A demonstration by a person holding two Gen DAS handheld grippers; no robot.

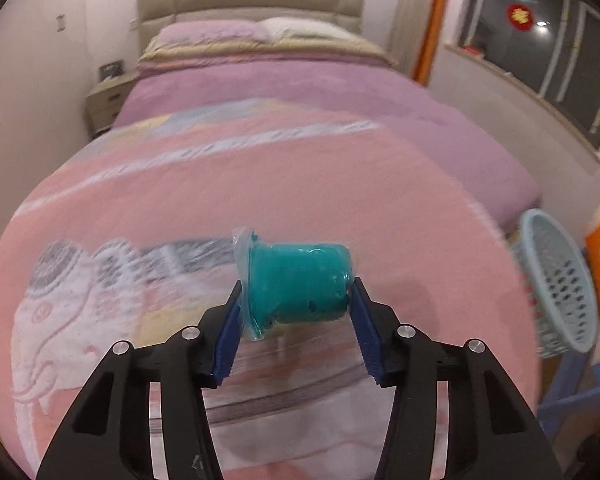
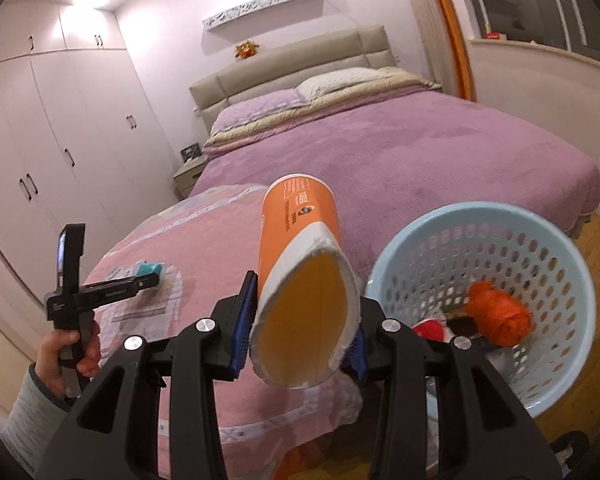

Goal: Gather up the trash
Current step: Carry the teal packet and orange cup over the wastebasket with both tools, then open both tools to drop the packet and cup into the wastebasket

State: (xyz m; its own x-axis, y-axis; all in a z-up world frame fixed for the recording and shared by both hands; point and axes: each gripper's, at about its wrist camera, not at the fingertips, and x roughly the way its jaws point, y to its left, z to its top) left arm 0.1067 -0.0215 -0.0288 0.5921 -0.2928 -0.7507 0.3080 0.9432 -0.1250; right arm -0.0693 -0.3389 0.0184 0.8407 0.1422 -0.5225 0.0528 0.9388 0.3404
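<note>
- Left tongs (image 1: 296,304), lower centre of the left wrist view: the blue pads bracket a teal cup (image 1: 300,284) lying on its side on the pink blanket (image 1: 340,184). The pad on the picture's right seems to touch the cup's base, the other meets its rim and film lid. No firm squeeze can be confirmed, so the jaws are noted as open around it.
- Right tongs (image 2: 300,320), lower centre of the right wrist view: clamped on a flattened orange paper cup (image 2: 300,264), held in the air, mouth toward the camera.
- Light-blue basket (image 2: 484,304), lower right of that view, just beside the orange cup; an orange ball (image 2: 498,312) and other scraps already lie inside.
- Judgement: the teal cup should be closed on squarely across base and rim, gently, as thin plastic may buckle or squirt out.
- Judgement: the orange cup should be carried over the basket rim before release, not let go beside it.
</note>
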